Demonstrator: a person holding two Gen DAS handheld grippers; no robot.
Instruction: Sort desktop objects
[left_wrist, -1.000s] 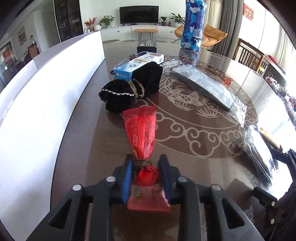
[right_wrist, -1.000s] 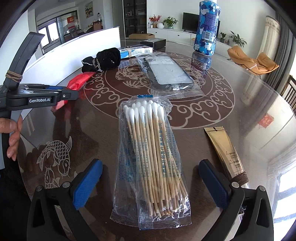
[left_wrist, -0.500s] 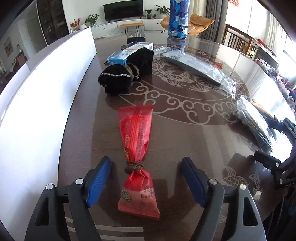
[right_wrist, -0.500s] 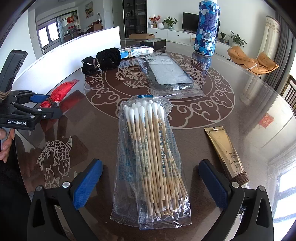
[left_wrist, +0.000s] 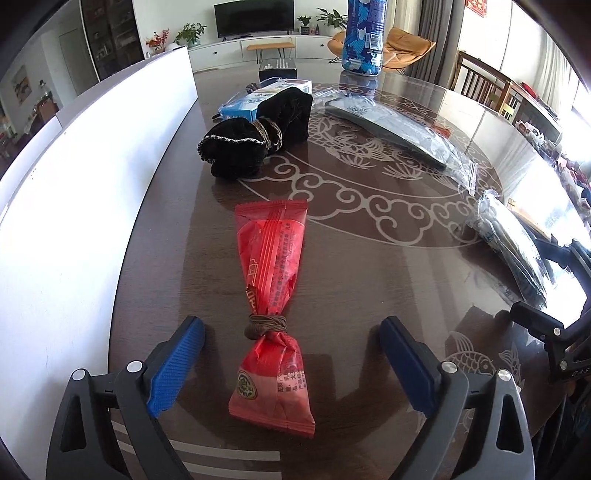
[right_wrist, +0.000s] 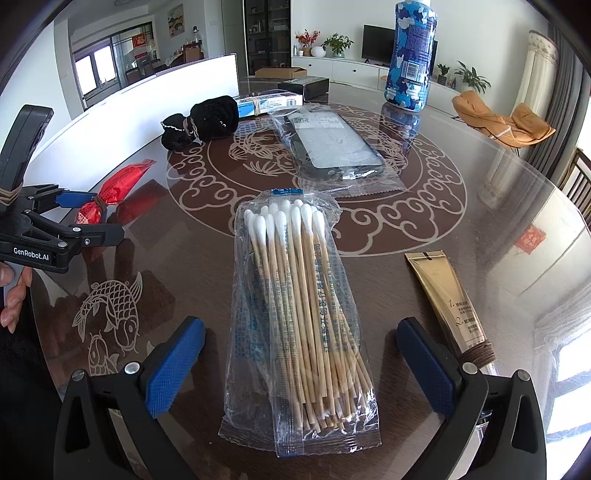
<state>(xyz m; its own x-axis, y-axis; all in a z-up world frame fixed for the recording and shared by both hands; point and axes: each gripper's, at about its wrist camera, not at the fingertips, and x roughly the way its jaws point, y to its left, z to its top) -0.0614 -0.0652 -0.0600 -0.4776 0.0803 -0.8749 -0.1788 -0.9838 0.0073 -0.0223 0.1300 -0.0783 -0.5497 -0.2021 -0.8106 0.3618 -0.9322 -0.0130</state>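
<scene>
A round, glass-topped table (right_wrist: 461, 236) with a scrollwork medallion carries the objects for sorting. At its far edge stands a tall blue camouflage-print bottle (right_wrist: 412, 55). A dark flat item sealed in a clear bag (right_wrist: 332, 147) lies across the medallion, with a black cloth bundle (left_wrist: 255, 142) and a blue-and-white box (left_wrist: 258, 96) beyond it. A clear pack of cotton swabs (right_wrist: 299, 317) lies between the spread, released jaws of the right gripper (right_wrist: 301, 363), untouched. The left gripper (left_wrist: 291, 363) has just been opening; its jaws stand wide on either side of a red snack packet (left_wrist: 271, 295), which rests on the table, tied near one end with a brown band. A gold tube (right_wrist: 445, 299) lies right of the swabs.
</scene>
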